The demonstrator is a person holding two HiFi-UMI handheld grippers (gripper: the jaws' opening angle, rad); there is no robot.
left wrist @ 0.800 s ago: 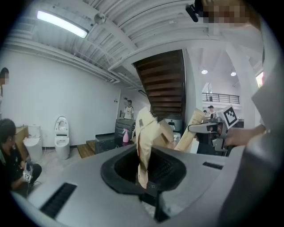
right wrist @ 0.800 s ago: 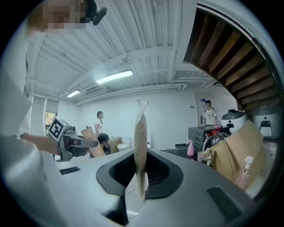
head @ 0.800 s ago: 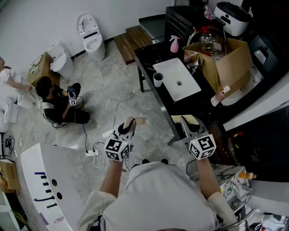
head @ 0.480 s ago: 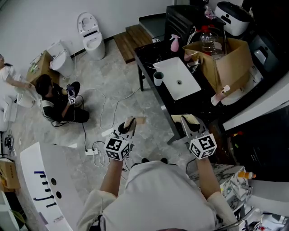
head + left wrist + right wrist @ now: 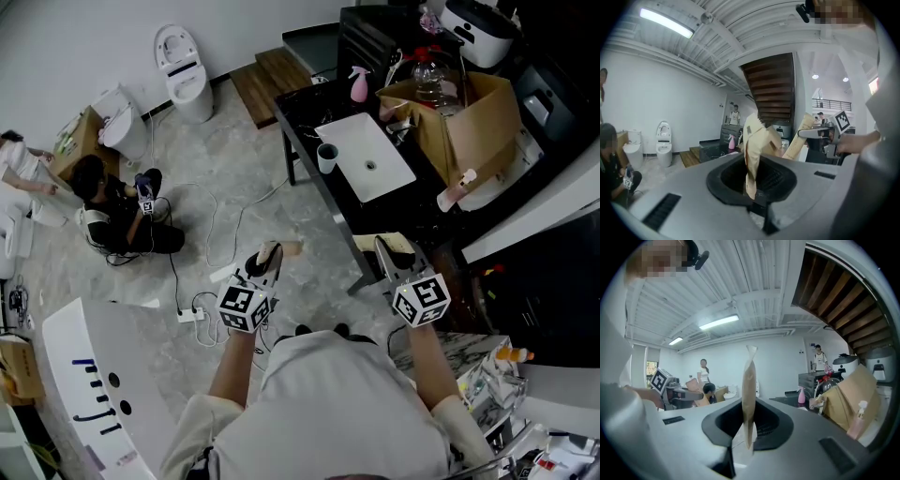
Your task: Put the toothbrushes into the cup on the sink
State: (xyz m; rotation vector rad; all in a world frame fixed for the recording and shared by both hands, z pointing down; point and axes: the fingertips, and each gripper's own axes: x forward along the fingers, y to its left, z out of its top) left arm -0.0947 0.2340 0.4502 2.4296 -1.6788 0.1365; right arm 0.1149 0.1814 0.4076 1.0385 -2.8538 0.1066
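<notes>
Left hand-held gripper and right hand-held gripper each pinch a paper-wrapped toothbrush, cup far ahead beside the sink, and those flimsy wrappers could slip or buckle at its rim.

White sink, pink spray bottle, brown cardboard box, tan toothbrush packets
</notes>
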